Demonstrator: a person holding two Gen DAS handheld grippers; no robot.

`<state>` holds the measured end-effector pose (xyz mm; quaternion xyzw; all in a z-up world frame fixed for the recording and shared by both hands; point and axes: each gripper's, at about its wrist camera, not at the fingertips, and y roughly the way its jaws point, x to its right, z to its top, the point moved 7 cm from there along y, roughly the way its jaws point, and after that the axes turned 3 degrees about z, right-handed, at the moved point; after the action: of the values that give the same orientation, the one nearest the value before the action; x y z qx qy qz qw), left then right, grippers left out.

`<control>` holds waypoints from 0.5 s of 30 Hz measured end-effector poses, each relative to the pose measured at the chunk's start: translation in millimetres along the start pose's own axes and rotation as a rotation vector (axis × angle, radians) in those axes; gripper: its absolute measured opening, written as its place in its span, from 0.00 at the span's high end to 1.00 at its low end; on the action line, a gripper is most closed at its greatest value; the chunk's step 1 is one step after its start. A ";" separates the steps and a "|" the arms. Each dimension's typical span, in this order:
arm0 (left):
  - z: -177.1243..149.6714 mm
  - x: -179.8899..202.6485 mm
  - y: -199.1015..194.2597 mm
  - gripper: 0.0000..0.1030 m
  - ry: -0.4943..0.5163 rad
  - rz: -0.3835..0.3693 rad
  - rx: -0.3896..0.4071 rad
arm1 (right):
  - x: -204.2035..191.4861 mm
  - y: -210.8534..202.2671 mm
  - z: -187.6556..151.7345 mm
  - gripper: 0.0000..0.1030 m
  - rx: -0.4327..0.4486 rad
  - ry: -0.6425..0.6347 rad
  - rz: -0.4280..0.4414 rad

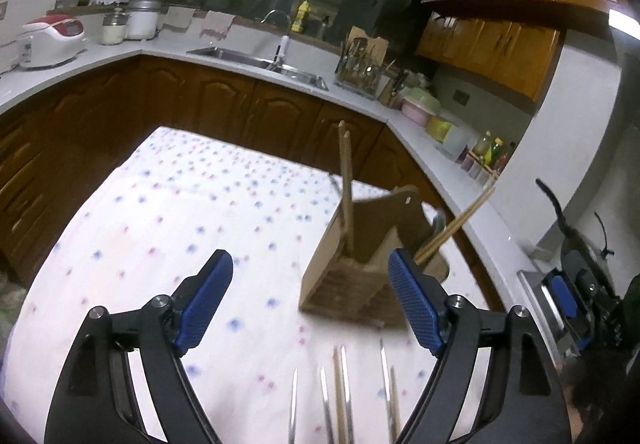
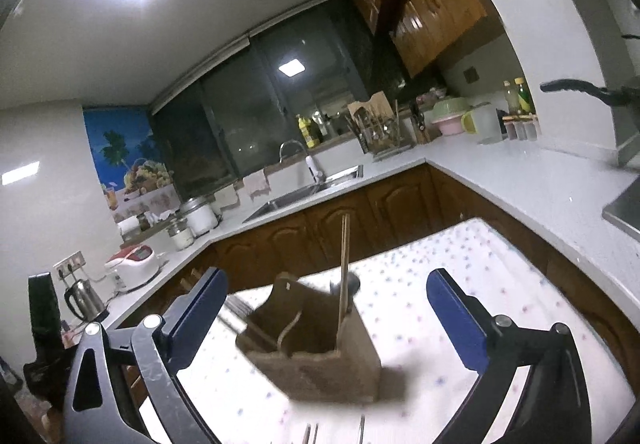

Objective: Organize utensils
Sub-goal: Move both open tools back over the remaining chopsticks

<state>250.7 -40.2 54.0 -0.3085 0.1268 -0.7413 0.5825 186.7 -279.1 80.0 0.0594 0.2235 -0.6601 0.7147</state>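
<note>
A wooden utensil holder (image 1: pixel 360 272) (image 2: pixel 320 360) stands on the table with the dotted white cloth (image 1: pixel 160 224) (image 2: pixel 500 284). One pair of chopsticks (image 1: pixel 346 179) (image 2: pixel 344 264) stands upright in it, and a second pair (image 1: pixel 456 224) leans out to the right beside a metal spoon handle (image 1: pixel 439 219). Several loose metal utensils and chopsticks (image 1: pixel 340 396) (image 2: pixel 362 428) lie on the cloth near the bottom edge. My left gripper (image 1: pixel 310 268) is open just short of the holder, holding nothing. My right gripper (image 2: pixel 328 284) is wide open in front of the holder, also holding nothing.
A white L-shaped counter (image 1: pixel 240 43) with brown cabinets runs behind the table, bearing a sink (image 1: pixel 256 61), a rice cooker (image 1: pixel 52 39), a utensil rack (image 1: pixel 360 71) and jars. A kettle (image 2: pixel 86 300) stands at the left. A stove edge (image 2: pixel 624 207) lies to the right.
</note>
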 end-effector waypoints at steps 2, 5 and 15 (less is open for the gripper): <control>-9.5 -4.3 -4.6 0.21 0.001 0.006 -0.012 | -0.6 -8.9 -10.1 0.02 -0.022 0.002 0.002; -27.9 -10.2 -13.1 0.21 0.000 0.010 -0.035 | -0.1 -21.5 -26.7 0.02 -0.053 0.005 -0.003; -63.7 -24.1 -31.4 0.21 -0.004 0.029 -0.072 | 6.6 -55.2 -69.3 0.02 -0.119 0.036 -0.041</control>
<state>190.6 -19.3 14.2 -0.3286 0.1568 -0.7272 0.5819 116.6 -265.6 27.1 0.0239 0.2763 -0.6590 0.6991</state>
